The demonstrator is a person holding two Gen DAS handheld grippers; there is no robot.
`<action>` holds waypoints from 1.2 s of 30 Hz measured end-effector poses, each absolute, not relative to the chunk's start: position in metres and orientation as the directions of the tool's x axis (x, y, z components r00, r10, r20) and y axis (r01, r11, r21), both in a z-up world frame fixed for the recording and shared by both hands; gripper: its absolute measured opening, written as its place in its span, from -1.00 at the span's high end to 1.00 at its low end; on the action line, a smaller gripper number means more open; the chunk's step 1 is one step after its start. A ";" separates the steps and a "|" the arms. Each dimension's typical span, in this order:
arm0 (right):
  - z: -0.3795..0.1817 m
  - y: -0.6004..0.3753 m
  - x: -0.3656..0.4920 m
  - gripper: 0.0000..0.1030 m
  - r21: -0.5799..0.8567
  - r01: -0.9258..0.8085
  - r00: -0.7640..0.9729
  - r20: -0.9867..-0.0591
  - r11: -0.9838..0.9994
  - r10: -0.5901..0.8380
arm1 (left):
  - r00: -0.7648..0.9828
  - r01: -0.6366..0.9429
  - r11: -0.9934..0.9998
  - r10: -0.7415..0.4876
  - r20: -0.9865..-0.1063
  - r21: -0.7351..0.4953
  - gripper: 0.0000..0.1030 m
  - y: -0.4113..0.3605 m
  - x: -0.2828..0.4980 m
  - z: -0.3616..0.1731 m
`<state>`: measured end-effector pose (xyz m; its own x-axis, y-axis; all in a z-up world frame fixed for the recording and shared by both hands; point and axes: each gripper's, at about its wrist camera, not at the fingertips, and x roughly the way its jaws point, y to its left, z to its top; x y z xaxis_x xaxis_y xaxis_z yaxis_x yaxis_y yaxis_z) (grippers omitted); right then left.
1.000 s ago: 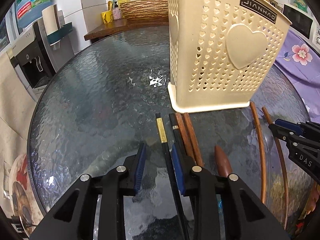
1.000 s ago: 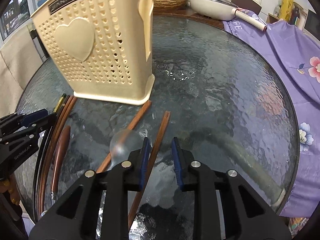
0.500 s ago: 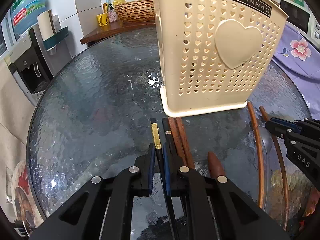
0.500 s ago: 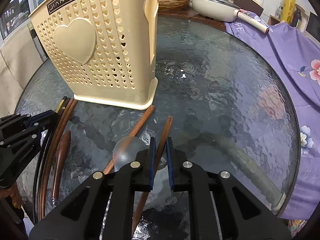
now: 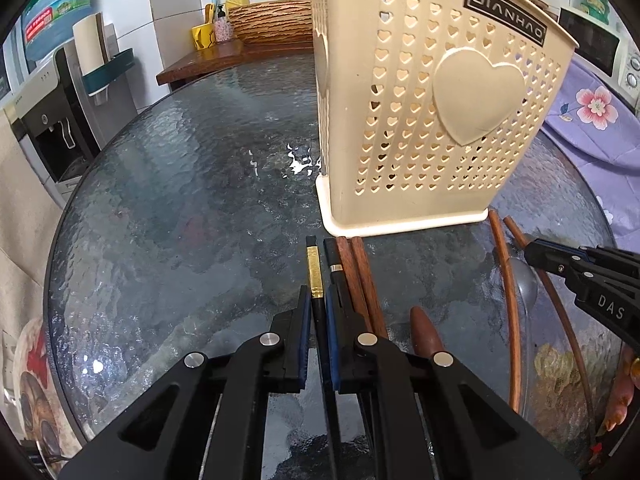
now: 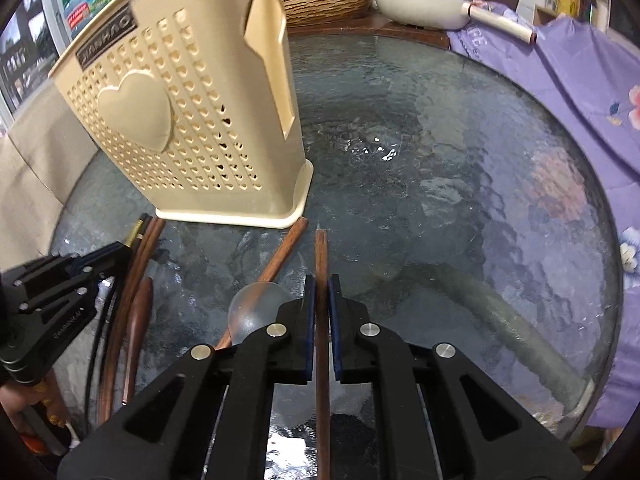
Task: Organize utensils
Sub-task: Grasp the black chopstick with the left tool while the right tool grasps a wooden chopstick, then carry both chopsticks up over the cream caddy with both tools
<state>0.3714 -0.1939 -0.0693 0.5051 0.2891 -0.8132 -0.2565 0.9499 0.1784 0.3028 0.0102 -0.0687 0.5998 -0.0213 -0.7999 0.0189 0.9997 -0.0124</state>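
A cream perforated utensil holder (image 5: pixel 432 120) stands on the round glass table (image 5: pixel 180 200); it also shows in the right wrist view (image 6: pixel 192 128). My left gripper (image 5: pixel 316 300) is shut on a black chopstick with a gold band (image 5: pixel 314 272). Beside it lie another black chopstick (image 5: pixel 334 260), two brown chopsticks (image 5: pixel 360 268) and a brown spoon handle (image 5: pixel 424 330). My right gripper (image 6: pixel 321 280) is shut on a brown wooden chopstick (image 6: pixel 321 256). A second brown chopstick (image 6: pixel 280 256) and a clear spoon (image 6: pixel 256 308) lie to its left.
A purple flowered cloth (image 6: pixel 580 92) drapes the right side. A wicker basket (image 5: pixel 272 20) and bottles sit on the far wooden counter. A white pan (image 6: pixel 424 0) stands at the back. A water dispenser (image 5: pixel 48 120) stands left of the table.
Both grippers have closed from open, the left on the gold-banded black chopstick and the right on the brown chopstick. Both have moved slightly towards the holder.
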 end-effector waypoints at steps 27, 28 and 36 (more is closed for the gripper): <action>0.045 -0.231 0.314 0.86 0.294 -0.318 0.724 -0.538 0.901 0.431 | 0.773 0.067 0.984 -0.157 -0.615 -0.167 0.87 0.023 0.255 0.029; 0.054 -0.232 0.308 0.86 0.290 -0.331 0.735 -0.517 0.898 0.439 | 0.785 0.075 0.983 -0.160 -0.598 -0.165 0.87 0.023 0.250 0.037; 0.100 -0.230 0.259 0.86 0.239 -0.419 0.772 -0.413 0.876 0.482 | 0.827 0.106 0.985 -0.165 -0.538 -0.139 0.87 0.022 0.221 0.068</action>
